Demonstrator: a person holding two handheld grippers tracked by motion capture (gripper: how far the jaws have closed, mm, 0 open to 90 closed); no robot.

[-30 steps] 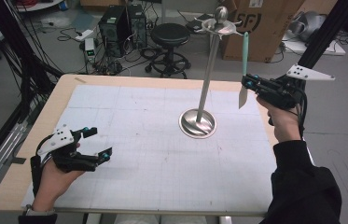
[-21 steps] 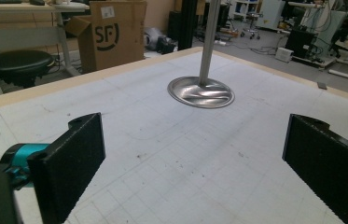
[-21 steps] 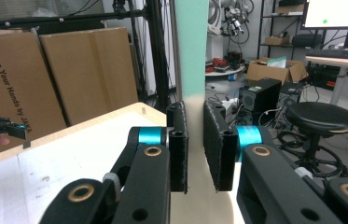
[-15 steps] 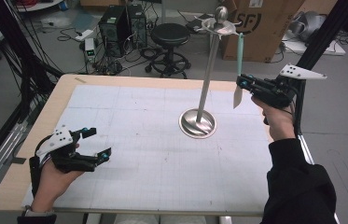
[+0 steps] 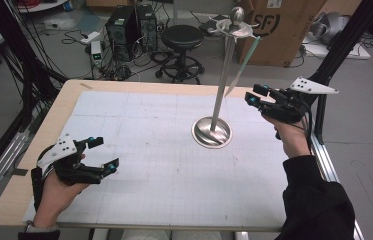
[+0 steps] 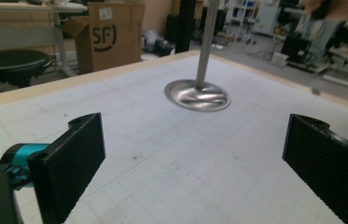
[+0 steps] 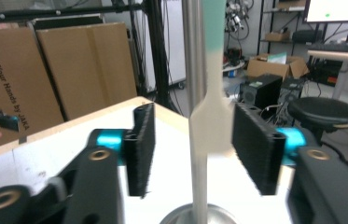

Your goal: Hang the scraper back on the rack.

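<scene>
A pale spatula (image 5: 243,66) with a green handle hung tilted from the hooks atop a steel stand (image 5: 213,131) near the surface's (image 5: 139,125) far right corner. The right tongs (image 5: 252,97), held raised off the right edge, had moved closer; their jaws stood apart around its blade (image 7: 211,126), not gripping. The left tongs (image 5: 103,153) rested wide open and empty near the near left corner.

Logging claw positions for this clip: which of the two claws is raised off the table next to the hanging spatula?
The right claw, held in the air with the pale spatula between its open jaws. The left claw sits low over the table, far from the stand.
</scene>
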